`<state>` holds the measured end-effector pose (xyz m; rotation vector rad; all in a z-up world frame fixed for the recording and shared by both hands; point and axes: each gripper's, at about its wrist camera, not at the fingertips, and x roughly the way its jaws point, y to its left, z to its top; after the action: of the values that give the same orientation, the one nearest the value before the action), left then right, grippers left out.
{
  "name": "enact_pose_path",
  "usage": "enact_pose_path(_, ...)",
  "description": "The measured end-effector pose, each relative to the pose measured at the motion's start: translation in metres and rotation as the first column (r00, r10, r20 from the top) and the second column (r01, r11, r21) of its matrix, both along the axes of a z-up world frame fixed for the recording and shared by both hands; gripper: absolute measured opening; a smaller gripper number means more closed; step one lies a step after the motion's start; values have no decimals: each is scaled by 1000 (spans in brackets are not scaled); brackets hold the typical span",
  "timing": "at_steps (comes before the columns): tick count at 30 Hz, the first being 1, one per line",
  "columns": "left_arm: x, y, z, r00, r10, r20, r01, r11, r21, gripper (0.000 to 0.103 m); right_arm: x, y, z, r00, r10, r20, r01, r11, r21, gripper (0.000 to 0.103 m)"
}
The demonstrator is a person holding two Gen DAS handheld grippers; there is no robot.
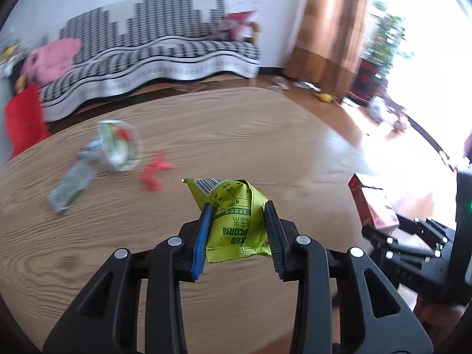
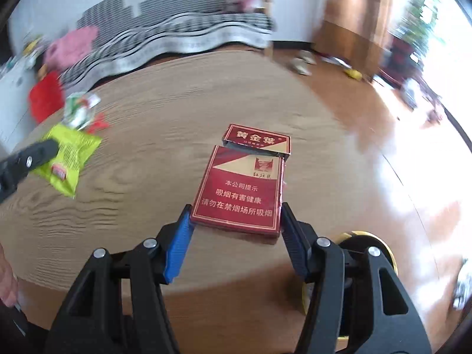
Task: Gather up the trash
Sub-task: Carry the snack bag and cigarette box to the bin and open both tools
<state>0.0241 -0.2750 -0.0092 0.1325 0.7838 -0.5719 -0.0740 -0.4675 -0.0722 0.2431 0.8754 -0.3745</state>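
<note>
Left gripper (image 1: 239,206) clamped on a crumpled green snack bag (image 1: 236,218) at lower centre of the left view, long axis running up-frame away from the camera, barcode end farthest, "CORN" legible upside down. Right gripper (image 2: 236,209) closed narrowly against the near sides of a red cigarette pack (image 2: 243,188) at centre of the right view, long axis pointing up-frame, flip lid open at the far end, Chinese health warning printed across the face. Wooden table (image 1: 265,135) bare ahead of both, far rounded edge toward the checkered sofa (image 1: 153,50). Clear wrapper (image 1: 118,144) and red scrap (image 1: 153,171) at centre left.
</note>
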Motion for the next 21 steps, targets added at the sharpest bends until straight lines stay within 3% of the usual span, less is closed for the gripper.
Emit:
enact_pose_path(5,-42,-77,-12,987,-158,-12,158,987,-3,35,-66,-69,-4,989,-147,15,147,989,21,57)
enact_pose_path(12,-99,-166,-43,937,-347,-24,348,937,15,35,-141,-139,-32,961,-274,-29,276,959,61,57)
enact_pose_path(21,-137,-230,-95,886,-455,-91,460,887,46,35,-184,-184,-77,942,-316,-111,328,937,119,56)
